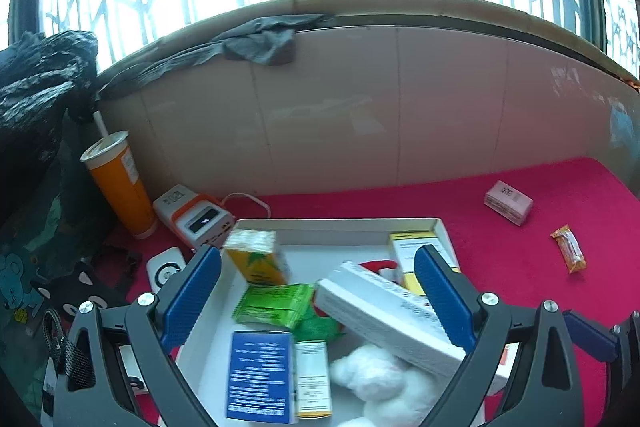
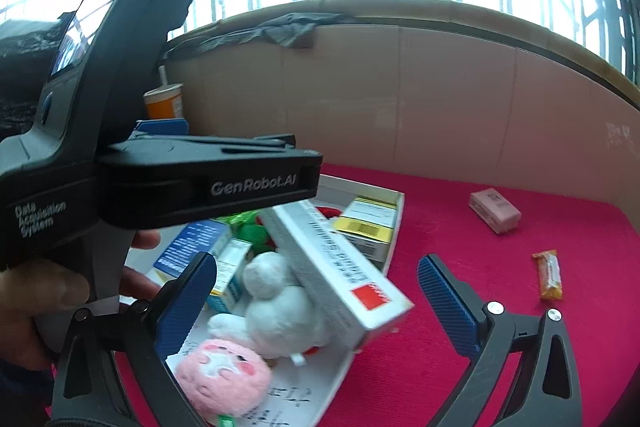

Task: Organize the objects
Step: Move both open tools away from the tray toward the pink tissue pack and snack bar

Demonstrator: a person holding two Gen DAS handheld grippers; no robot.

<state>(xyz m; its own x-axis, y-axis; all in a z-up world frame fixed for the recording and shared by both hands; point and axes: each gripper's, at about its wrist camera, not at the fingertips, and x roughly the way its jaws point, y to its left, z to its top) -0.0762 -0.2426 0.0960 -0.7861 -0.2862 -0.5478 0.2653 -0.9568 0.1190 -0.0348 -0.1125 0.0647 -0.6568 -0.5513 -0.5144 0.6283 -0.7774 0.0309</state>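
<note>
A shallow white tray (image 1: 340, 223) (image 2: 397, 205) lies on the red cloth (image 1: 500, 267), holding several items. A long white box (image 1: 384, 311) (image 2: 340, 259) rests tilted across them, leaning on a white plush (image 1: 372, 375) (image 2: 280, 307). My left gripper (image 1: 318, 259) hovers open over the tray, touching nothing. My right gripper (image 2: 316, 263) is open wide, its pads clear of the long box below. A pink plush (image 2: 222, 379), a blue box (image 1: 260, 375), a green packet (image 1: 272, 303) and a yellow carton (image 1: 258, 259) also lie in the tray.
A pink box (image 1: 508, 202) (image 2: 495, 210) and an orange snack bar (image 1: 570, 249) (image 2: 550, 275) lie loose on the cloth to the right. An orange cup (image 1: 120, 183) and a white-orange charger (image 1: 196, 219) stand at the left. A cardboard wall (image 1: 360, 107) closes the back.
</note>
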